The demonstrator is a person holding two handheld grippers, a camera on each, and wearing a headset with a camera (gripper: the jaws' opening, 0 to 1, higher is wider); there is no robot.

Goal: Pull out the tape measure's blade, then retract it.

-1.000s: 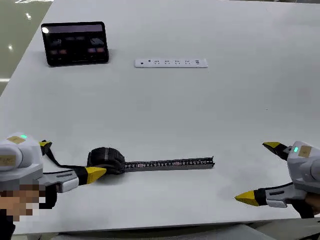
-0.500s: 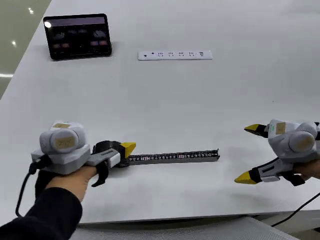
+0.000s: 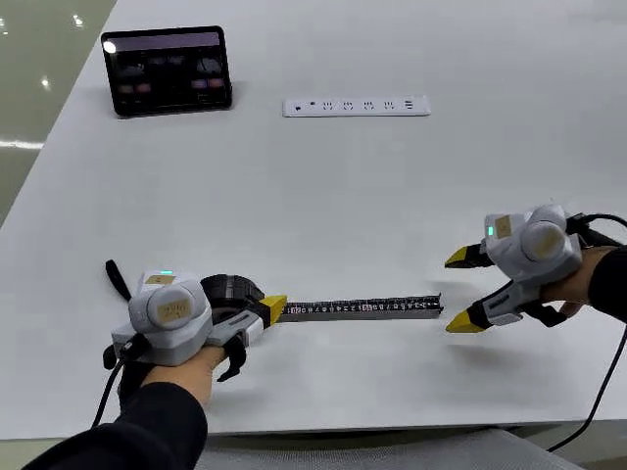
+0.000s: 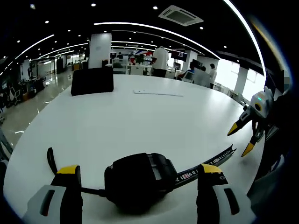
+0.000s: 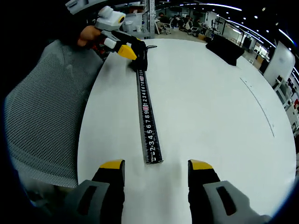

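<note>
My left gripper (image 4: 140, 171) stands wide astride the rigid case (image 4: 138, 182); my right gripper (image 5: 156, 164), wide, faces the blade (image 5: 146, 112). The blade is likely thin and springy: pinch its end.

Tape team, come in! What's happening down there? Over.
Left gripper open, straddling tape measure case. Right gripper open, just short of blade tip. Blade out flat on table, nothing blocking. Over.

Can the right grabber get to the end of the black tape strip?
Probably yes. The yellow-tipped right gripper is open, and the black numbered tape blade's free end lies just ahead of its jaws with nothing between.
</note>
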